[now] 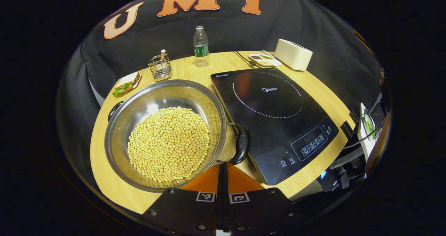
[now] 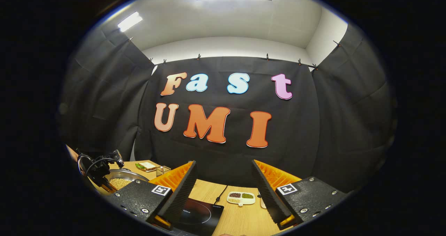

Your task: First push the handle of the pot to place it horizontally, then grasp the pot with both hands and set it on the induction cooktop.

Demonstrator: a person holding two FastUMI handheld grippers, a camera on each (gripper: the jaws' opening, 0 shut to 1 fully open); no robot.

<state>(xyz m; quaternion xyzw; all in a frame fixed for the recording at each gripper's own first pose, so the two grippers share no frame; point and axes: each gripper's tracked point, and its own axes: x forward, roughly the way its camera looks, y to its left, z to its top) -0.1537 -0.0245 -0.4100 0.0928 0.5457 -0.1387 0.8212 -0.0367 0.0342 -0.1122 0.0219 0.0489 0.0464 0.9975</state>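
Now we hold the left gripper [image 1: 223, 166] with jaws together, just beside the pot's [image 1: 165, 135] black handle [image 1: 242, 143] at its four o'clock. Pot rests on the table [image 1: 104, 166], at nine o'clock of the induction cooktop [image 1: 275, 117]. Our right gripper [image 2: 223, 190] hangs with jaws apart above the cooktop.

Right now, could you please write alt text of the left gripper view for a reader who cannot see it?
A steel pot full of soybeans sits on a wooden table beside a black induction cooktop. The shut left gripper points near the pot's right handle. A water bottle stands behind.
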